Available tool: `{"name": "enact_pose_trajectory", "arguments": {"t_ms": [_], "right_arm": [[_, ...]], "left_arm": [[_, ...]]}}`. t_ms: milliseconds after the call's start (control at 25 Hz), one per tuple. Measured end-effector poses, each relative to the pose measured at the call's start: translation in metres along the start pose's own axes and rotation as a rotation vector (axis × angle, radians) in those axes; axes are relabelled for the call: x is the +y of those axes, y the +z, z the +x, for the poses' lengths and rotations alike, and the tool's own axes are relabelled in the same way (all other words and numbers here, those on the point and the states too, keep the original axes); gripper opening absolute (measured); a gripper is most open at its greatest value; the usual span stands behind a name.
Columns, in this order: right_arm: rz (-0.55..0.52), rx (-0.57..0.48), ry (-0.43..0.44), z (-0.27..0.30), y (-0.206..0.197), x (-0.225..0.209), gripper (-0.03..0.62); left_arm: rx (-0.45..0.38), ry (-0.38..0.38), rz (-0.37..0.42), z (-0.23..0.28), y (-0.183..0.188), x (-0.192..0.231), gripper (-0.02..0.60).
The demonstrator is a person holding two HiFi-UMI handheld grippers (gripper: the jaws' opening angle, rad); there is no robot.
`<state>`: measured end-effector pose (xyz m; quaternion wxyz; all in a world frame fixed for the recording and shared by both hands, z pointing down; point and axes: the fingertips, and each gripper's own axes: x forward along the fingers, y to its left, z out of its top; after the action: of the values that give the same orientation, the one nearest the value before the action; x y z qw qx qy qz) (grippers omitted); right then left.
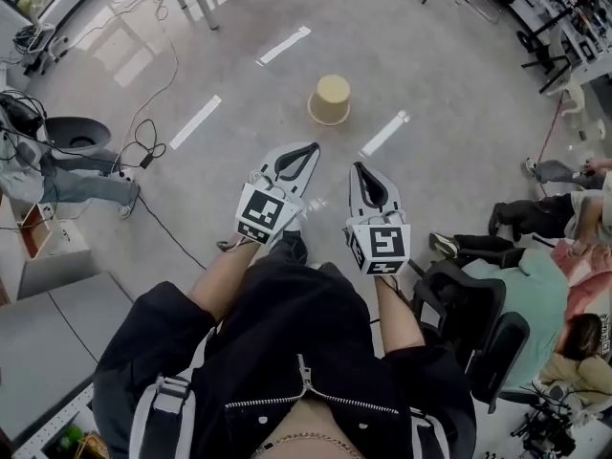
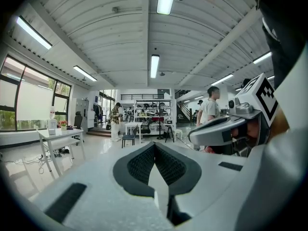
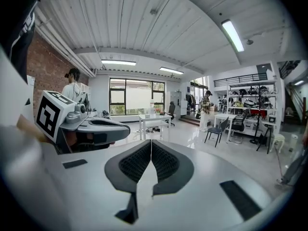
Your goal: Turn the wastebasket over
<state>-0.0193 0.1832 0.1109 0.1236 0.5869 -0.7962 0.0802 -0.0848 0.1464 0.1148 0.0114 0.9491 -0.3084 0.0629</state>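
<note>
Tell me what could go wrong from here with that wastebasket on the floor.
1. The left gripper and right gripper are both shut and empty; reaching like this could shove the wastebasket away instead of gripping it.
2. It stands wider end down with a tapered wall, so a pinch may slip.
3. A cable at left and a seated person's shoe at right lie near the path: trip risk.

One wastebasket; two tongs: left tongs, right tongs; three white floor stripes.
</note>
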Motion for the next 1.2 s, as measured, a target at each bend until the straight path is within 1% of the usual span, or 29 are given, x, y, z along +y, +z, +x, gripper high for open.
{"name": "enact_pose_trajectory", "arguments": {"t_ms": [200, 400, 640, 840, 1000, 1200], "right_arm": [[0.007, 0.013, -0.026, 0.036, 0.011, -0.002, 0.011], [0.002, 0.038, -0.022, 0.060, 0.012, 0.000, 0.011], [-0.012, 0.060, -0.001, 0.083, 0.017, -0.004, 0.011], [-0.002, 0.077, 0.045, 0.112, 0.012, -0.012, 0.012], [0.011, 0.074, 0.084, 0.139, 0.018, -0.025, 0.012], [0.008, 0.071, 0.106, 0.169, 0.025, -0.065, 0.011]], "left_arm": [[0.003, -0.020, -0.003, 0.015, 0.001, 0.040, 0.005], [0.003, -0.023, -0.020, 0.023, -0.001, 0.064, 0.005], [0.010, -0.013, -0.045, 0.035, -0.007, 0.084, 0.005], [0.028, 0.024, -0.049, 0.049, -0.012, 0.103, 0.005], [0.042, 0.061, -0.048, 0.067, -0.012, 0.123, 0.005], [0.067, 0.081, -0.042, 0.111, -0.011, 0.139, 0.005]]}}
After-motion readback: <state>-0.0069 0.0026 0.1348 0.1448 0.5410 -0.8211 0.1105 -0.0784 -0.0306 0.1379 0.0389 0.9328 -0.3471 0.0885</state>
